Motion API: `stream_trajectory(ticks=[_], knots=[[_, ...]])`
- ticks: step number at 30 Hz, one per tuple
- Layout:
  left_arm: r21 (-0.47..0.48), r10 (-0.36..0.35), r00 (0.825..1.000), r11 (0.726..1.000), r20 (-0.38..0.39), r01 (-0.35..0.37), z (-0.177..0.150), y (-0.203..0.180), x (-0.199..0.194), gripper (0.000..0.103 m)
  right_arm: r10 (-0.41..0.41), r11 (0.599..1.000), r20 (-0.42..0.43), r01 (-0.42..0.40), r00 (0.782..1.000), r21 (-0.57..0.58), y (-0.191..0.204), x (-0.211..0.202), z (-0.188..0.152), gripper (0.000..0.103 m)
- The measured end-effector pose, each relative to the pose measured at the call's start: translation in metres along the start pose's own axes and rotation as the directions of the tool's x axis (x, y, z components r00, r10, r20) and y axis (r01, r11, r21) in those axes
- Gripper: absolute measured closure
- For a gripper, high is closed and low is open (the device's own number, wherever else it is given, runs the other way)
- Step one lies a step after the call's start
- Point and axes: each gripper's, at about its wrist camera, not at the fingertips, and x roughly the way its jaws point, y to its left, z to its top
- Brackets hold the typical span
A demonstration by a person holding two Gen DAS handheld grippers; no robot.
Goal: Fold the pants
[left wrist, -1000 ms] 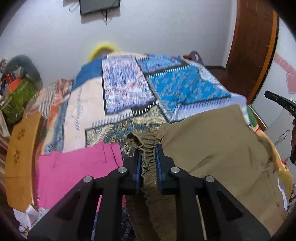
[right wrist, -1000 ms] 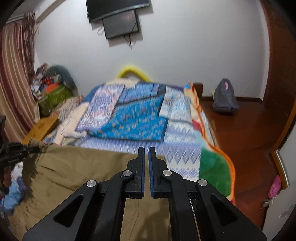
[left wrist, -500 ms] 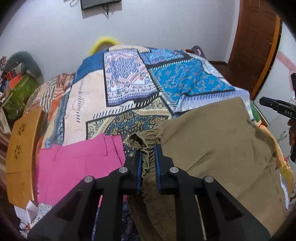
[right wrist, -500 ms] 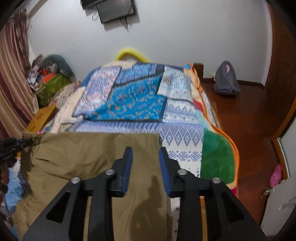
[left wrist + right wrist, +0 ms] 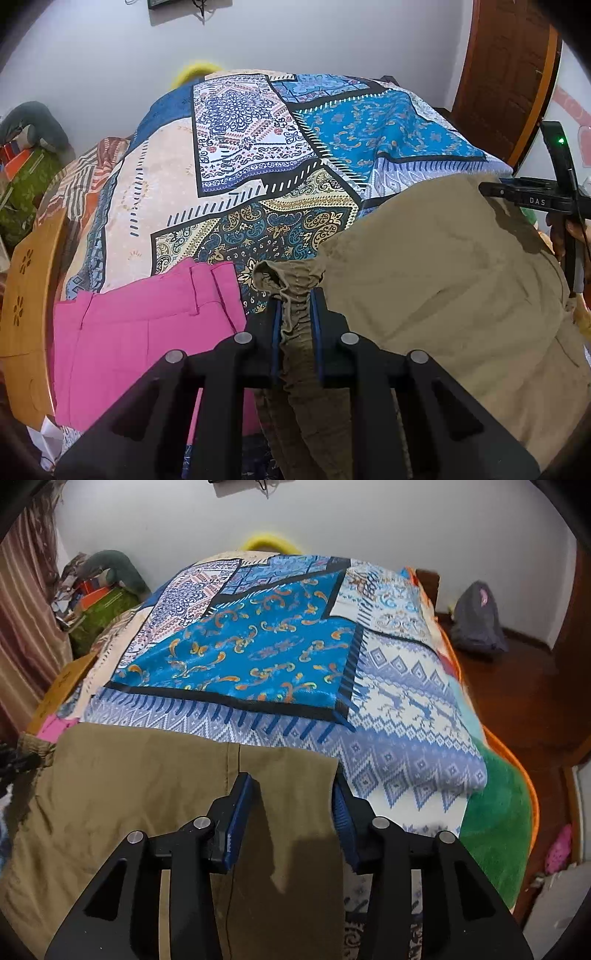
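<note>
Left wrist view: the left gripper (image 5: 295, 306) pinches the bunchy waistband of the brown pants (image 5: 443, 280). The right gripper (image 5: 291, 805) is wide open over the leg end, holding nothing. The pants lie spread on the bed (image 5: 406, 738), beside pink pants (image 5: 140, 325). I think the folding has barely begun.
</note>
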Motion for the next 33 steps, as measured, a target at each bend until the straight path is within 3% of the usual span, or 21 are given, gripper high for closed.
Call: stream_trajectory(ticks=[1, 6, 16, 24, 33], knots=[[-0.002, 0.002, 1.000, 1.000, 0.001, -0.002, 0.000, 0.000, -0.001, 0.088, 0.015, 1.000, -0.002, -0.015, 1.000, 0.008, 0.000, -0.002, 0.001, 0.095], [-0.015, 0.023, 0.999, 1.000, 0.027, -0.022, 0.007, -0.005, -0.019, 0.091, -0.033, 0.999, 0.101, 0.034, 0.994, -0.007, 0.009, -0.038, 0.008, 0.096], [-0.024, 0.010, 0.990, 1.000, 0.139, -0.006, 0.014, -0.023, -0.114, 0.093, 0.012, 1.000, 0.273, -0.004, 0.962, -0.030, 0.036, -0.168, 0.007, 0.096], [0.006, 0.011, 0.979, 1.000, 0.205, -0.013, -0.013, -0.047, -0.191, 0.093, 0.034, 0.999, 0.348, -0.020, 0.937, -0.044, 0.061, -0.256, -0.032, 0.096], [0.046, -0.003, 0.974, 0.999, 0.228, -0.008, -0.063, -0.071, -0.241, 0.093, 0.059, 0.998, 0.343, -0.054, 0.938, -0.024, 0.073, -0.288, -0.081, 0.096]])
